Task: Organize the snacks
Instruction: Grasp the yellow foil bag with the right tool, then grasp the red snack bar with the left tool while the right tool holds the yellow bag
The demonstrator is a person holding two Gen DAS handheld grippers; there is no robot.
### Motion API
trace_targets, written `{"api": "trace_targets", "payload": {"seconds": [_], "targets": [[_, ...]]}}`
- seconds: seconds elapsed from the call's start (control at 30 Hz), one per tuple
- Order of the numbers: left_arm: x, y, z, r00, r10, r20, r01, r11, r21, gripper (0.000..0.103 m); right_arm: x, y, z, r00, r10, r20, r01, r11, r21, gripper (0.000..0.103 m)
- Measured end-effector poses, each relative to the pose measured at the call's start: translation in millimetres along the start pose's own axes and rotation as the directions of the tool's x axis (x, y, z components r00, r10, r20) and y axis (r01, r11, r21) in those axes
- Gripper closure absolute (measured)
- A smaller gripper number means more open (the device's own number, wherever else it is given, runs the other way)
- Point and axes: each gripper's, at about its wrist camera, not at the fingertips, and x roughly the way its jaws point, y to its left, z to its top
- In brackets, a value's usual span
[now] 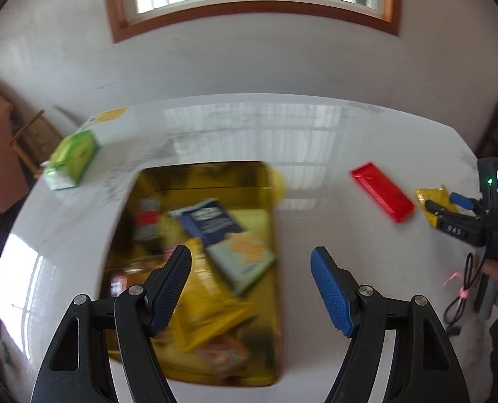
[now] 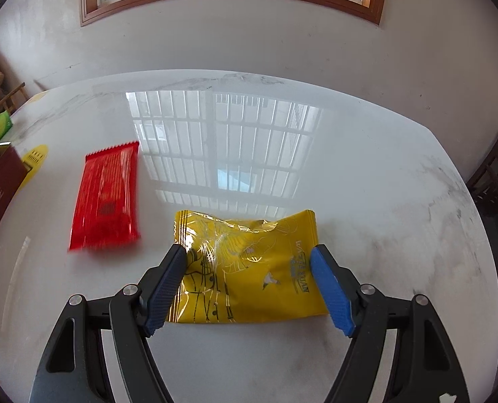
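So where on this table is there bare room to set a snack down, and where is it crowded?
Bare marble table runs from the red packet and yellow packet back to the far edge, and right of the yellow packet. More lies between the gold tin and the red packet. Crowded: inside the tin, heaped with packets, and the left corner by the green box.

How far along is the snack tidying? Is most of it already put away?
Mostly done, it seems: the gold tin already holds a pile of packets. In hand: the right gripper stands open around the yellow packet on the table, not yet gripping it. Left: that packet and the red packet. The left gripper is open and empty over the tin.
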Motion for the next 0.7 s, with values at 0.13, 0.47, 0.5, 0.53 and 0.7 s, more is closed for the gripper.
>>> {"api": "trace_targets", "payload": {"seconds": [0.13, 0.47, 0.5, 0.53, 0.7], "targets": [[17.3, -34.6, 10.4, 0.999, -0.04, -0.031, 0.041, 0.998, 0.054, 0.029, -13.2, -8.3, -17.7, 1.0, 0.012, 0.003, -0.012, 1.0, -0.012, 0.03], [74.7, -93.0, 45.2, 0.975, -0.178, -0.136, 0.18, 0.984, -0.002, 0.029, -35.1, -24.7, -48.4, 1.0, 0.022, 0.005, -0.021, 0.999, -0.032, 0.03], [80.5, -98.1, 48.2, 0.971, -0.187, -0.147, 0.187, 0.982, -0.013, 0.029, -35.9, -27.7, -49.9, 1.0, 0.021, 0.005, -0.021, 0.999, -0.027, 0.03], [86.8, -103.9, 51.8, 0.968, -0.195, -0.155, 0.194, 0.981, -0.026, 0.029, -37.0, -29.6, -51.5, 1.0, 0.021, 0.005, -0.021, 0.999, -0.027, 0.03], [103.2, -119.1, 62.0, 0.962, -0.212, -0.175, 0.202, 0.977, -0.074, 0.029, -34.3, -41.4, -50.1, 1.0, 0.007, 0.003, -0.007, 1.0, -0.026, 0.03]]}}
